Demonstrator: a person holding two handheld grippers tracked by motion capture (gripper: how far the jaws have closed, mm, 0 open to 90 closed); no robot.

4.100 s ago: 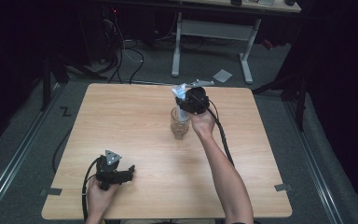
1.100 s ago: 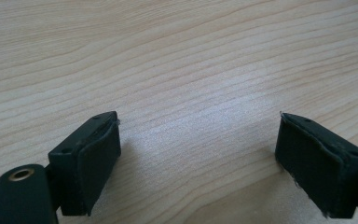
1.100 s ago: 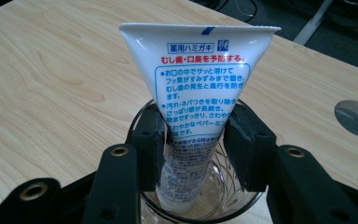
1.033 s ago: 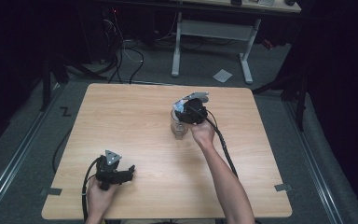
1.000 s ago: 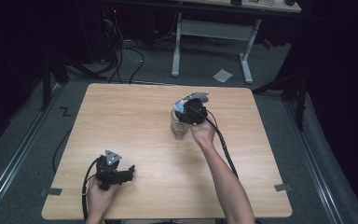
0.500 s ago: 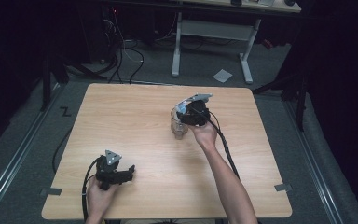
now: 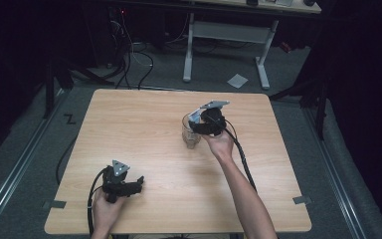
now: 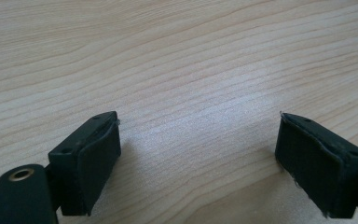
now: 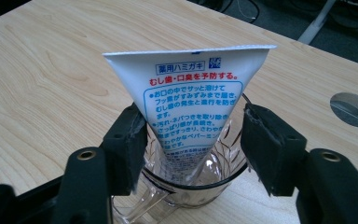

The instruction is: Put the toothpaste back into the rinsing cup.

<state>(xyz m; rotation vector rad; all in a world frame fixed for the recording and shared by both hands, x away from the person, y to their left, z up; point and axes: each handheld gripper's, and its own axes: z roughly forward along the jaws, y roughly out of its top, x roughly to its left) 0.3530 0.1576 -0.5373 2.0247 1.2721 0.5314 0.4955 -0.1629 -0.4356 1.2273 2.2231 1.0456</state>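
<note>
You're holding the right hand-held gripper [image 9: 193, 140] over a clear glass cup [image 9: 186, 186], jaws spread wide on either side of a white toothpaste tube [image 9: 191, 93]. The right gripper view is showing the gap: the left jaw is sitting just beside the tube, the right jaw is standing apart from it, so nothing is being pinched. The tube is standing in the cup, crimped end up, printed text facing the camera. In the high view the right hand-held gripper [image 7: 199, 124] is covering the tube; you're seeing only the cup [image 7: 190, 135] there, near the middle of the tabletop [image 7: 144, 124], slightly right and toward the far side.

Your left hand-held gripper [image 8: 198, 154] is sitting low over bare wood, jaws spread, nothing between them. The high view is placing it [image 7: 138, 183] near the front left of the tabletop, well apart from the cup, cable looping off behind it toward you.
</note>
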